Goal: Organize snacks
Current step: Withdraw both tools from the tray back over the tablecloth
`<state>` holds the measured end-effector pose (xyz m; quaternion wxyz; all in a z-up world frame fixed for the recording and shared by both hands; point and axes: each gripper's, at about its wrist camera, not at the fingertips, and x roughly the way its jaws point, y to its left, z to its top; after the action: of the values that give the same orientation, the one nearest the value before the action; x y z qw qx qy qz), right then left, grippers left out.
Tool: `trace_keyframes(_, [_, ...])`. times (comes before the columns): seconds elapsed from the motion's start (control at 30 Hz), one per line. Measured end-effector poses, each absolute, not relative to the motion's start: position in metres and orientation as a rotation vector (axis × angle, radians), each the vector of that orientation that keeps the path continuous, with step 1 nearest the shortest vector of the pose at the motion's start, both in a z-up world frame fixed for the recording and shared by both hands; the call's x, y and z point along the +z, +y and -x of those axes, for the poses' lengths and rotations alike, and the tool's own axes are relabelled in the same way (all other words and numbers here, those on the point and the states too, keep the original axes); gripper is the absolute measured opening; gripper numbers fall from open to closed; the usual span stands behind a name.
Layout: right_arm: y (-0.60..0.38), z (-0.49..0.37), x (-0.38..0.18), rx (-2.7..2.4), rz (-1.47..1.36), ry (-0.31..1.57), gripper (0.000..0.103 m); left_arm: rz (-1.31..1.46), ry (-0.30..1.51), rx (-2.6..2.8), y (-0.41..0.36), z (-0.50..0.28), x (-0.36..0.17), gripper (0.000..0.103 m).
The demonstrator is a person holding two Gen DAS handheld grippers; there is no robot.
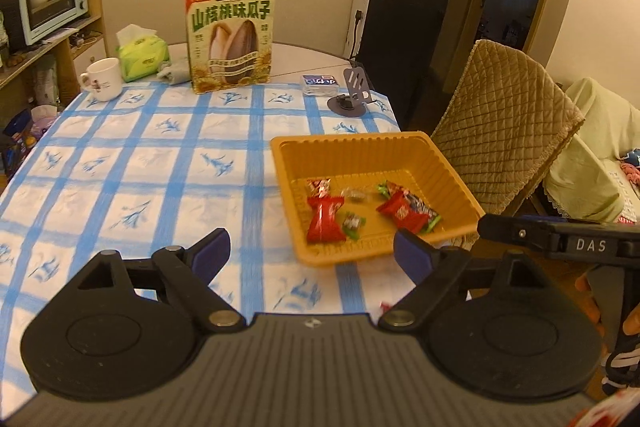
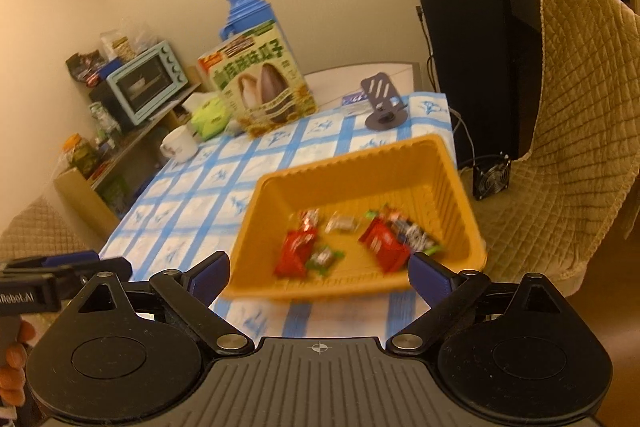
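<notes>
A: Where are the snacks?

B: In the orange tray [image 1: 448, 163] near the tabletop's right edge, just ahead of both grippers.

A: Jaws?

B: Left gripper [image 1: 310, 251] and right gripper [image 2: 320, 273] both spread, empty. The right looks nearer, though its view is blurred.

Left gripper [image 1: 312, 251] is hovering over the blue-checked tablecloth [image 1: 140, 163], jaws standing wide, nothing between them. Orange plastic tray [image 1: 360, 151] is sitting at two o'clock, holding red snack packets [image 1: 325, 219] and small wrapped candies [image 1: 354, 221]. Sunflower seed box [image 1: 231, 35] is standing upright at twelve o'clock; white mug [image 1: 103, 79] at ten.
</notes>
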<state>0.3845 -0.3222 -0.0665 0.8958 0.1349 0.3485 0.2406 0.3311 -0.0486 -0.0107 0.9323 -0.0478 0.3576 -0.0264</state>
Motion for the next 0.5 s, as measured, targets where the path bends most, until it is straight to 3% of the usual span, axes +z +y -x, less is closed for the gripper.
trace_keyframes(0.5, [-0.282,-0.268,-0.077,0.515,-0.243,0.790,0.095,0.092,0.780,-0.044,-0.003,-0.213,-0.022,0.088])
